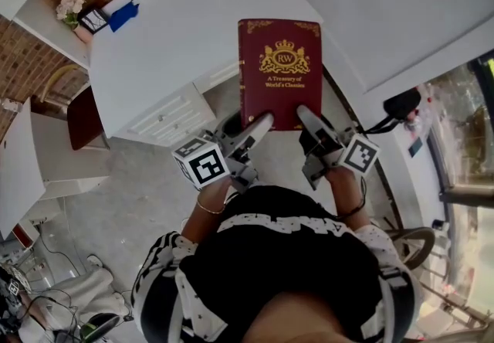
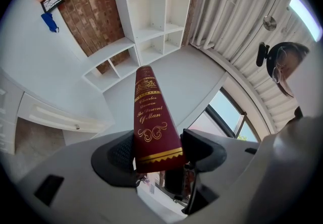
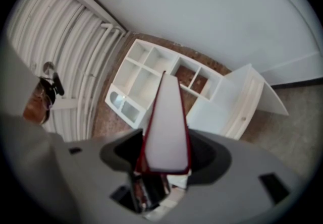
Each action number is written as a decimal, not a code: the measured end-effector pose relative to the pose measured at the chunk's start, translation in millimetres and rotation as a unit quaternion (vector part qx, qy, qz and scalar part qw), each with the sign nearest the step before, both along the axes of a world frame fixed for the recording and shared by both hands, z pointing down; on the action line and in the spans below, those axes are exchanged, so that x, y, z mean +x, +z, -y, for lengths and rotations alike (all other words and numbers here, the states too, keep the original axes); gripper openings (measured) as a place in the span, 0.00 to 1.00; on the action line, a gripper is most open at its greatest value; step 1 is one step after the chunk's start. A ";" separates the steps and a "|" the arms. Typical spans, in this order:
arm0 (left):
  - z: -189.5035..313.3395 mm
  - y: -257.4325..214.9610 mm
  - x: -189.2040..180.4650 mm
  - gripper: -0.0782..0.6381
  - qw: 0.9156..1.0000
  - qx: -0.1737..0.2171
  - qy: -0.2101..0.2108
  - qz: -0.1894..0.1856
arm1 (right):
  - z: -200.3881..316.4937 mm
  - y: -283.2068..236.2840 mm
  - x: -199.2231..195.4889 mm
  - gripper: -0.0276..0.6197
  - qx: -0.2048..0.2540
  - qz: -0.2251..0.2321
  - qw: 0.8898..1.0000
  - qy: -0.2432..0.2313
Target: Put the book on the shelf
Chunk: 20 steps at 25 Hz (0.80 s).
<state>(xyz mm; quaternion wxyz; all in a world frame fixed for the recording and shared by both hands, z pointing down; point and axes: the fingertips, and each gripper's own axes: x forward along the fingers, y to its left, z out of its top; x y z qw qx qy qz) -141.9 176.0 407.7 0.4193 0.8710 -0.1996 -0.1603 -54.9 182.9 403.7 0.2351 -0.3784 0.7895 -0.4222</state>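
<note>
Book in the air, not yet shelved
The red book (image 1: 279,71) is held flat out in front of the person, touching nothing else, with both tools clamped on its near end. The left gripper (image 1: 258,127) pinches the spine side and the right gripper (image 1: 307,119) the page side. The pickup looks done. The white shelf (image 2: 154,21) stands well ahead of the book, so what remains, I judge, is carrying it across, turning it to suit a compartment, sliding it in and letting go

place: home study | evid: wht desk (image 1: 177,40), cubby shelf (image 2: 165,16), brick wall (image 2: 96,6)
</note>
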 end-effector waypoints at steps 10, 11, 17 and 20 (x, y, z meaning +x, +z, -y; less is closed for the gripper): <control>9.7 8.2 -29.0 0.54 0.999 -0.009 -0.030 -0.007 | 14.1 7.8 -28.4 0.48 -0.018 -0.001 0.999 -0.027; 10.5 9.2 -30.5 0.54 0.999 -0.010 -0.031 -0.007 | 15.1 9.1 -29.4 0.48 -0.019 -0.001 0.999 -0.028; 16.4 16.1 -33.4 0.54 0.999 -0.012 -0.032 0.000 | 21.6 16.9 -32.4 0.48 -0.023 0.003 0.999 -0.032; 21.9 13.4 -27.9 0.54 0.999 -0.012 -0.038 0.007 | 28.2 15.1 -27.7 0.48 -0.021 0.010 0.999 -0.040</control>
